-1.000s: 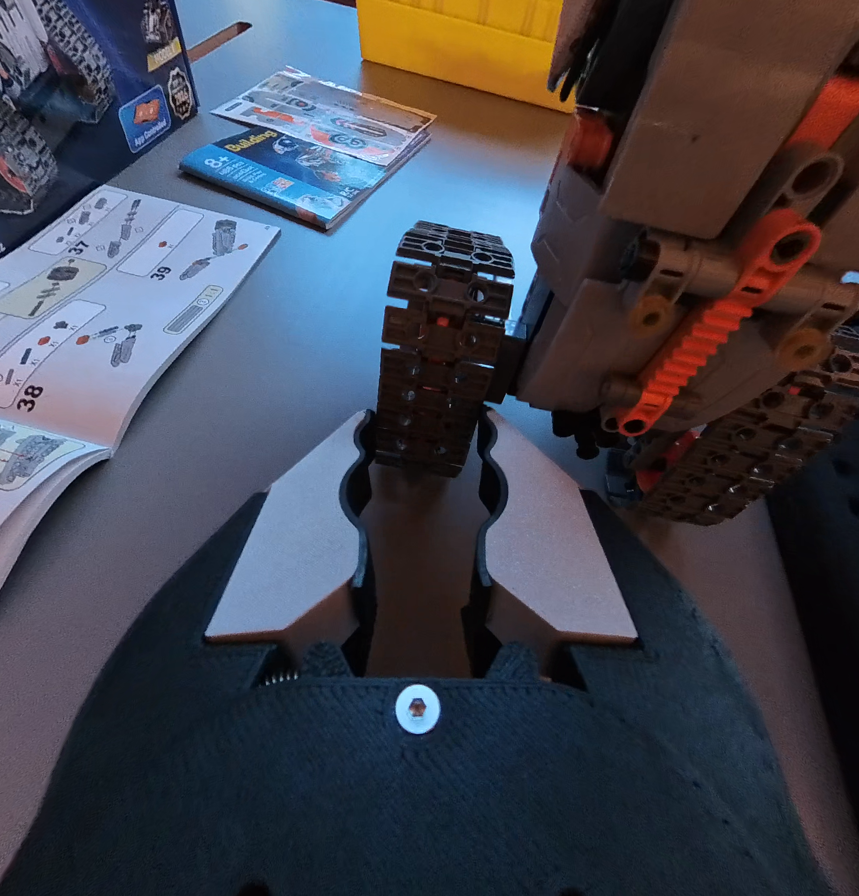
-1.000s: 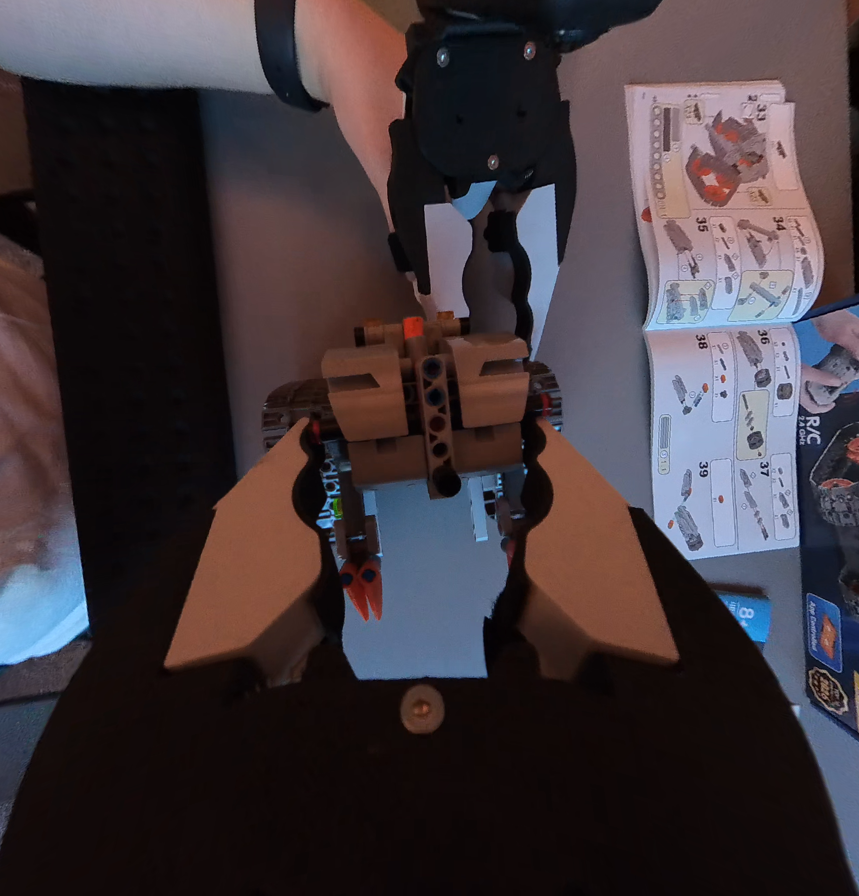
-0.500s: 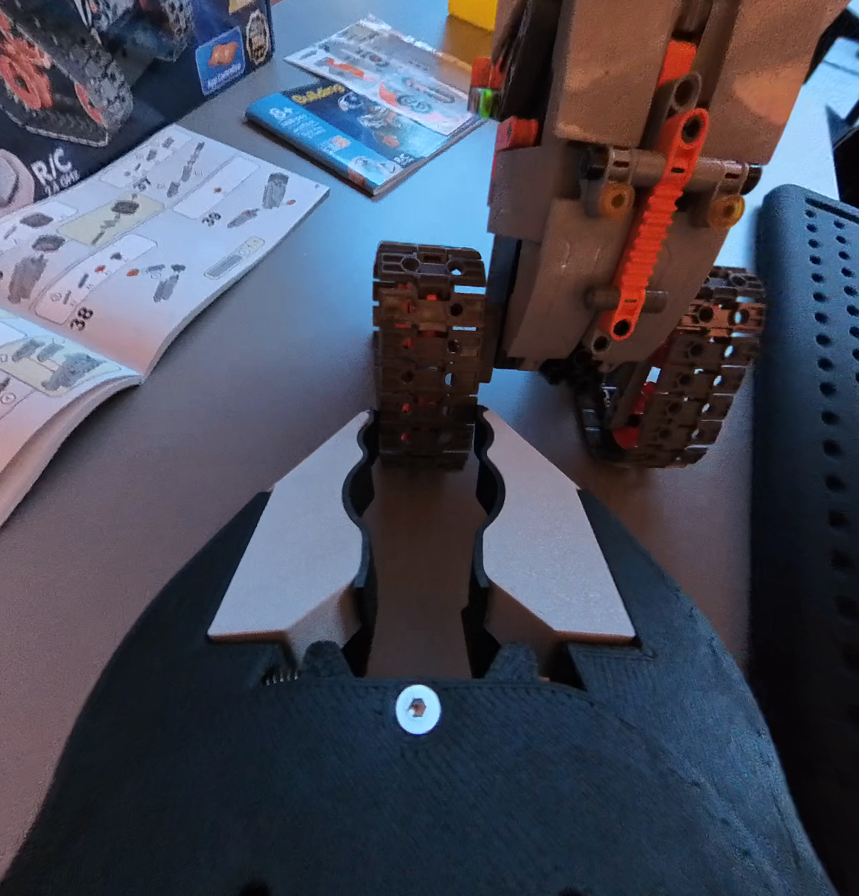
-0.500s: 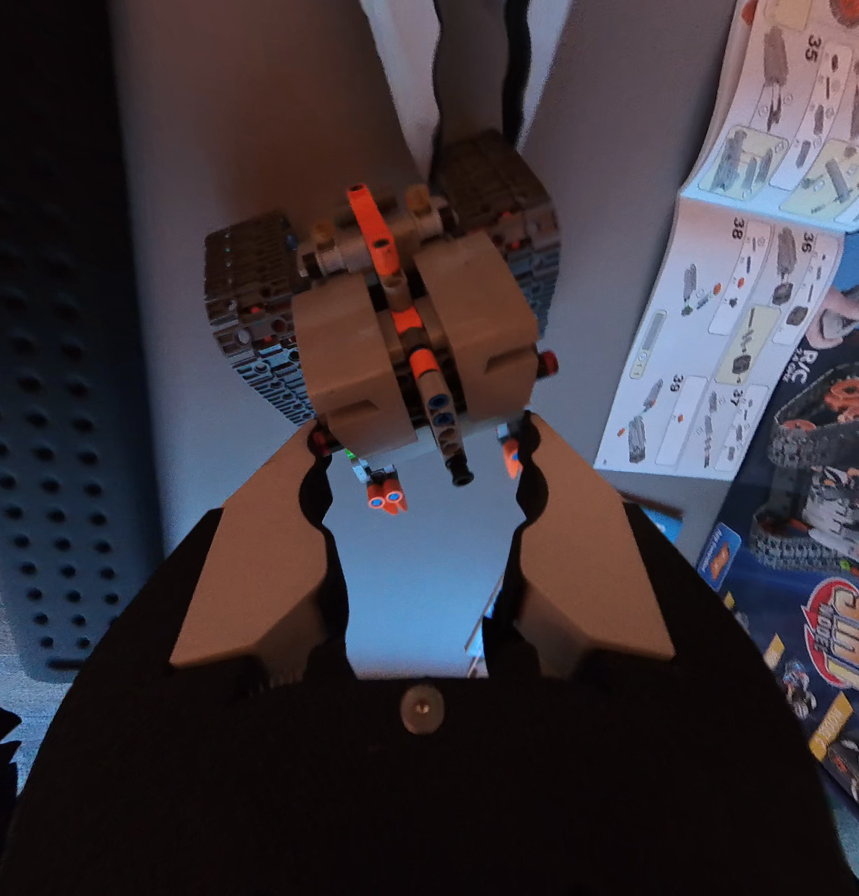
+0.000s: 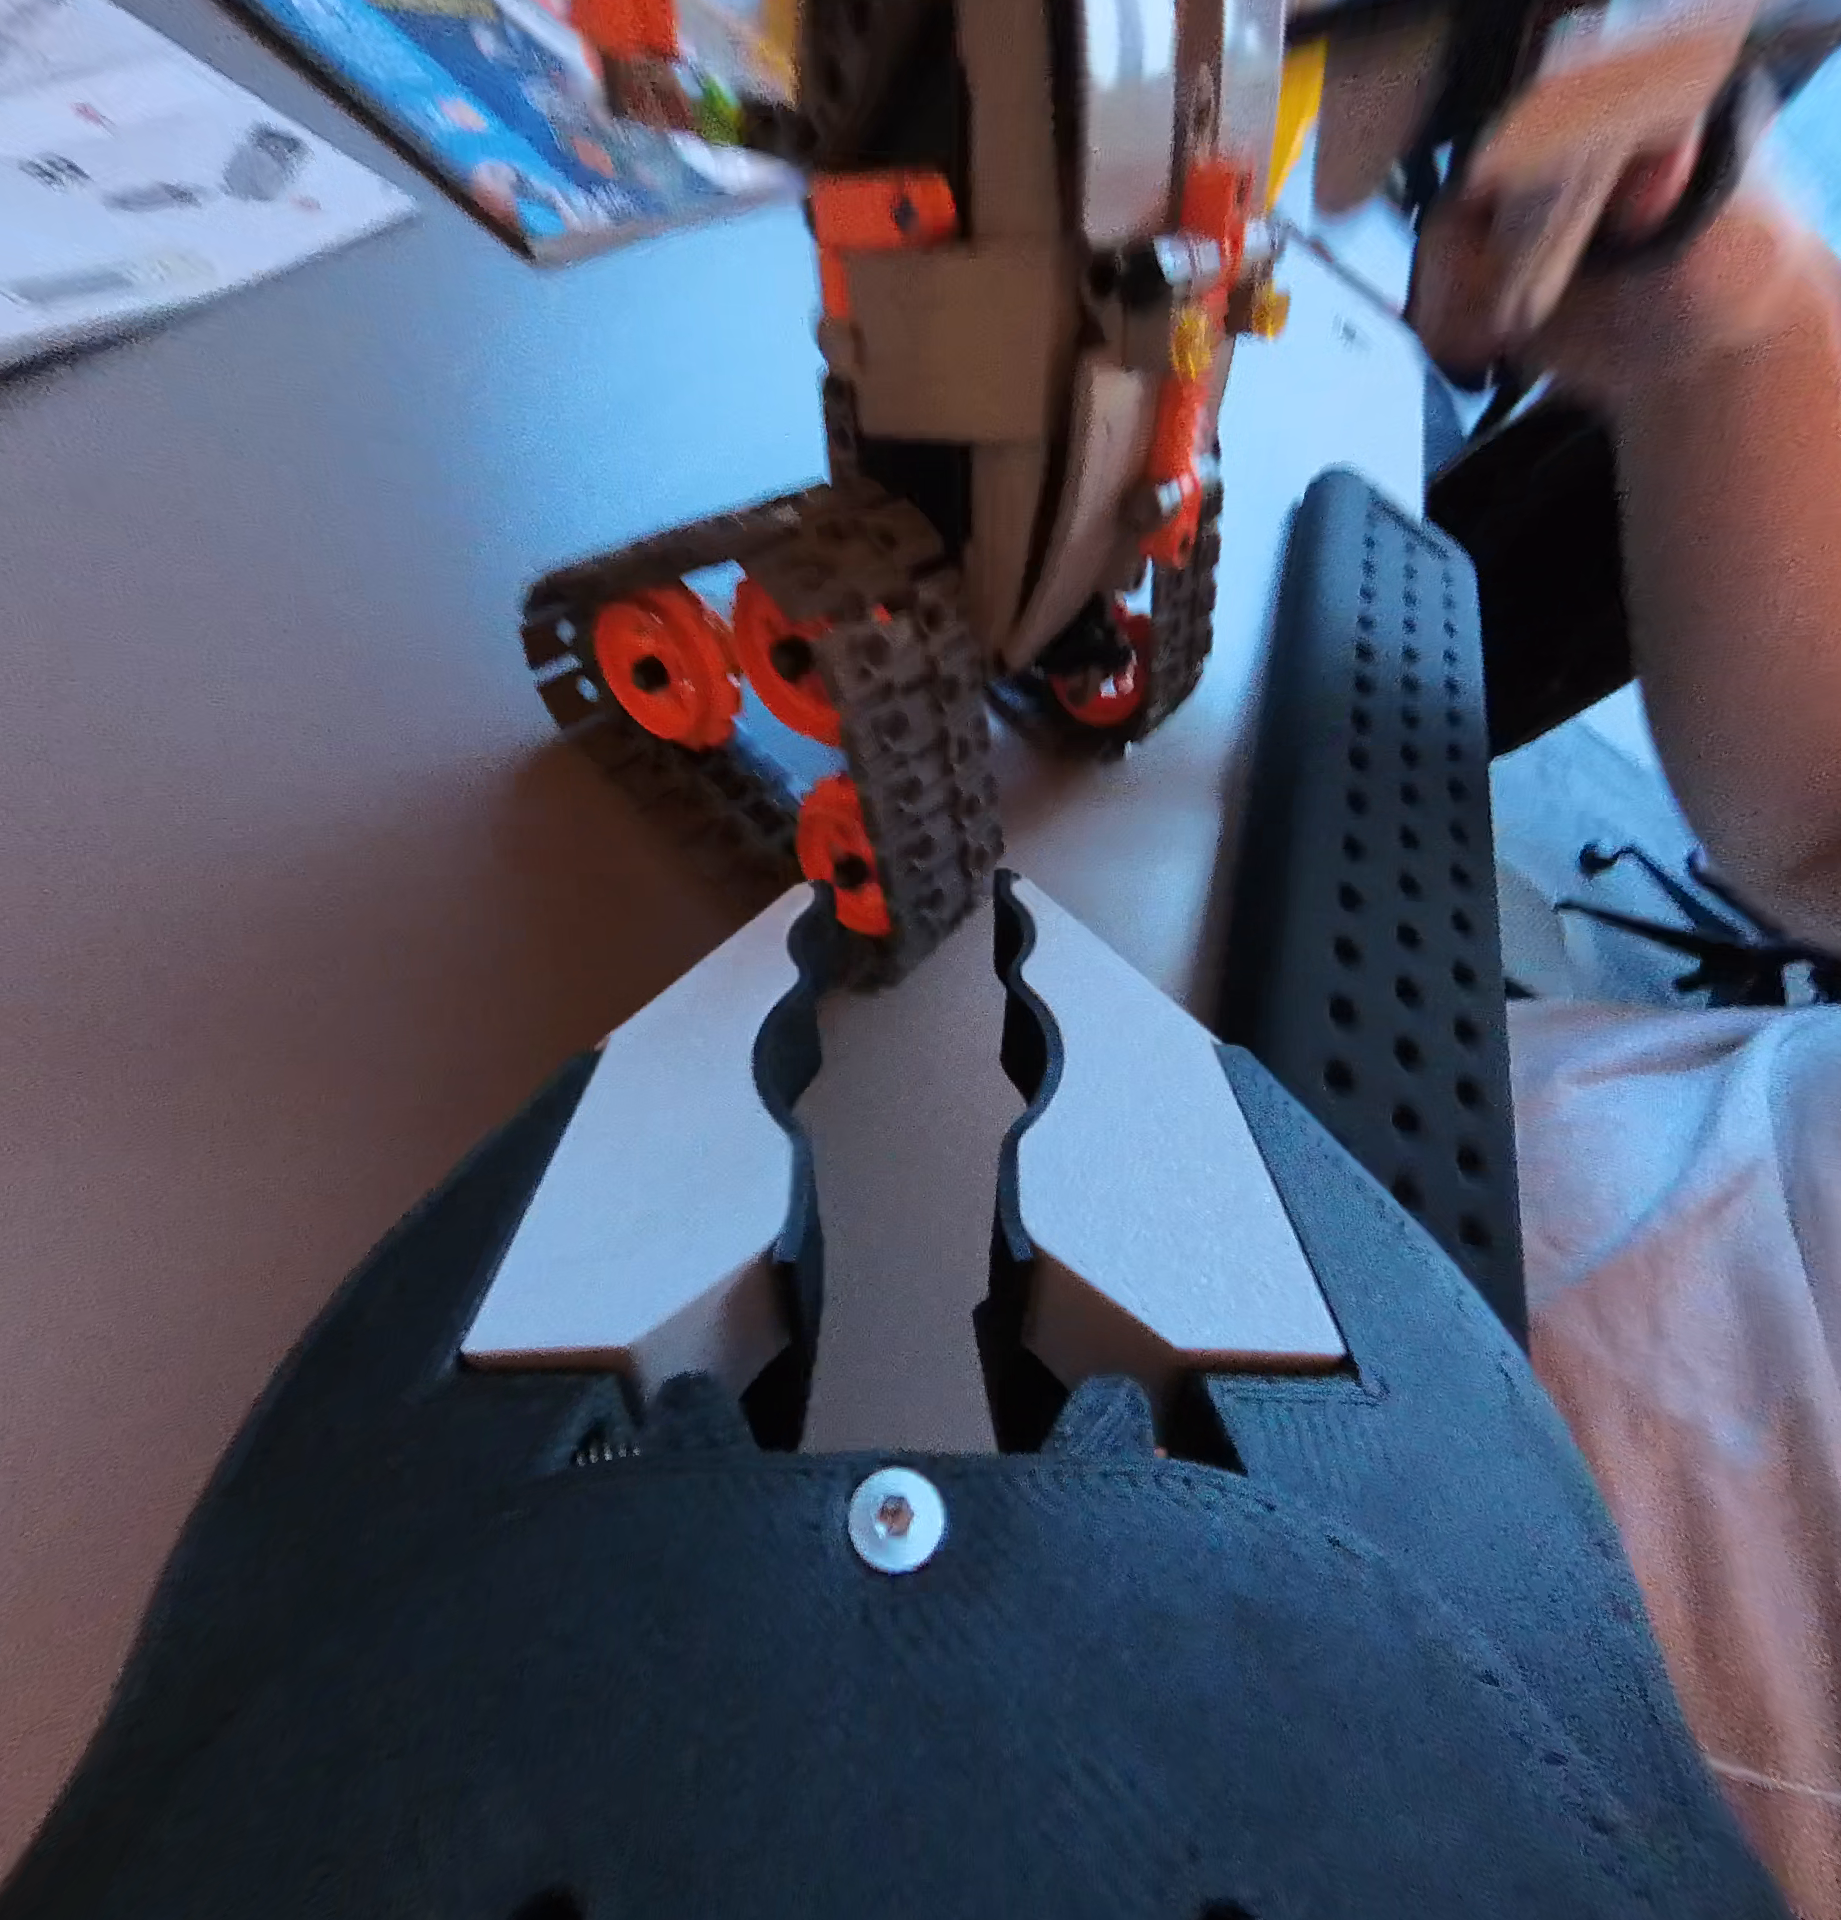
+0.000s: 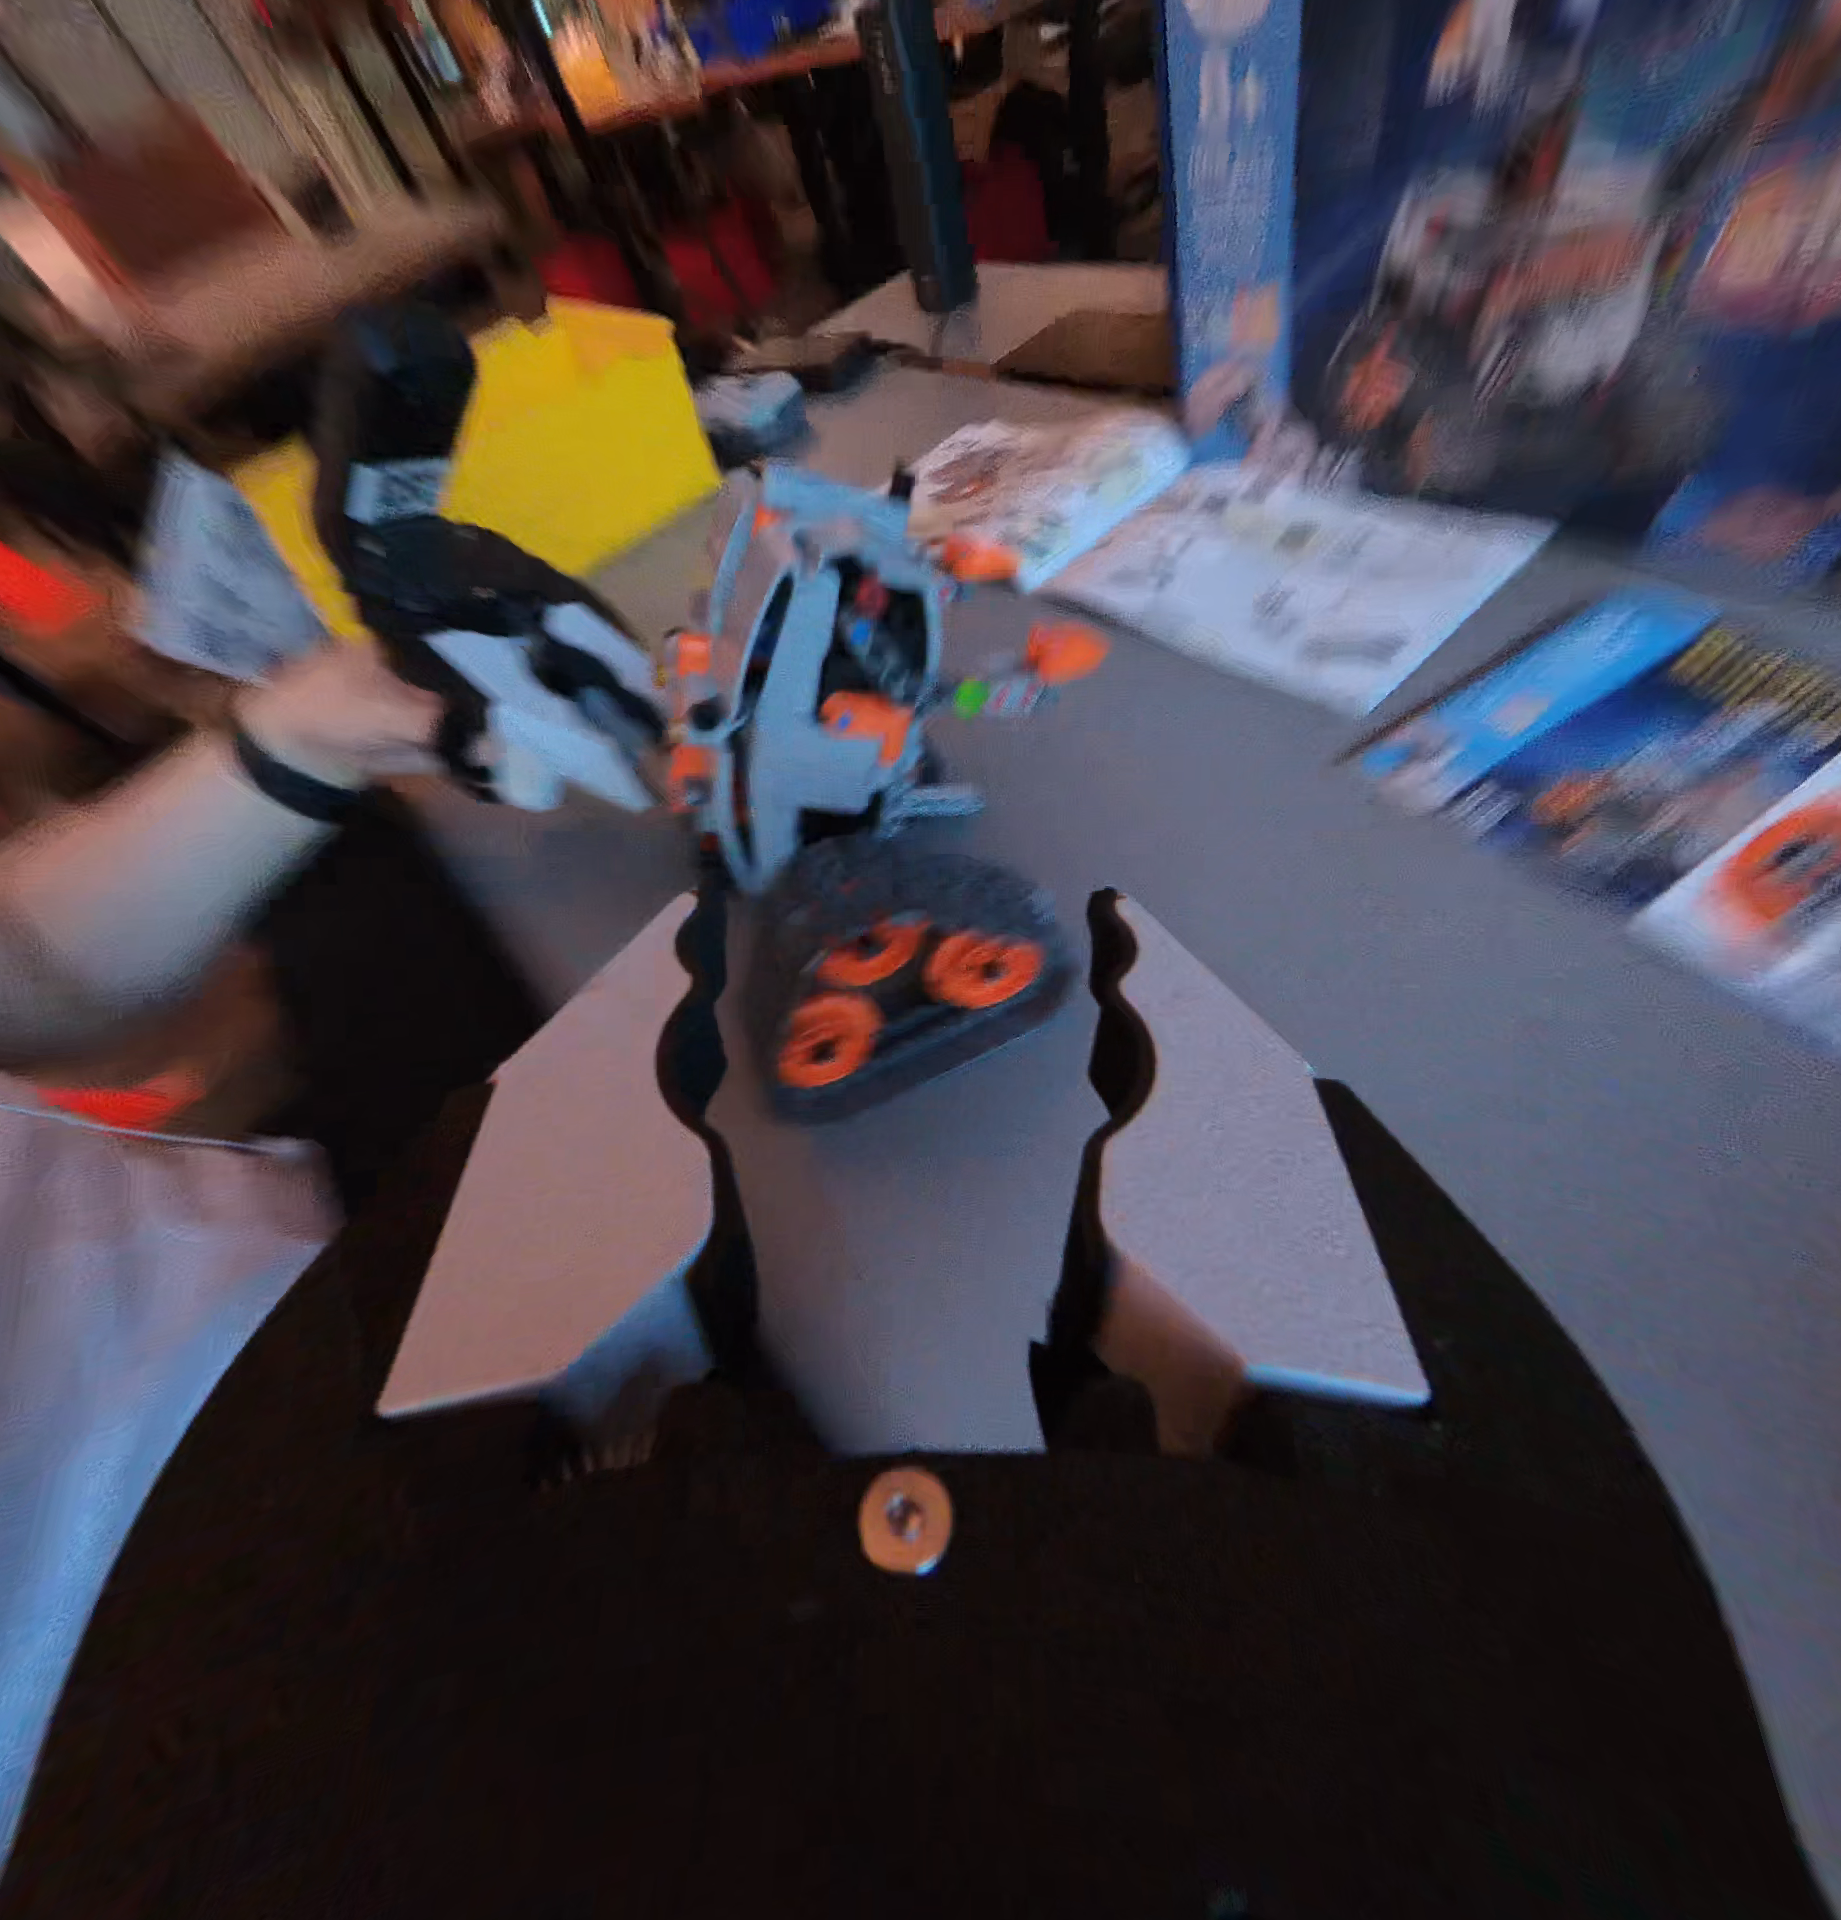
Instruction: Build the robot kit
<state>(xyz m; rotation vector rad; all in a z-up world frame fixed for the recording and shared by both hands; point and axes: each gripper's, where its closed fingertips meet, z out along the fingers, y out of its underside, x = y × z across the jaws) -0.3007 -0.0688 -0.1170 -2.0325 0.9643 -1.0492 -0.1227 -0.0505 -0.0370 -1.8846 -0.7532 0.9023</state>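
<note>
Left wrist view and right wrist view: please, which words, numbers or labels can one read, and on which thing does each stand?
Nothing can be read: motion blur smears all print.
Open white booklet: print too blurred.
Blue booklet: too blurred.
Tall blue box: too blurred.
Papers on the table: too blurred.
Tracked toy model: no writing seen.

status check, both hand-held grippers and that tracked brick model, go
Left hand-held gripper shut on tracked brick model, at one track's end. Right hand-held gripper open, empty, just short of the model. Model tipped up on grey table; black perforated armrest close beside.
</note>
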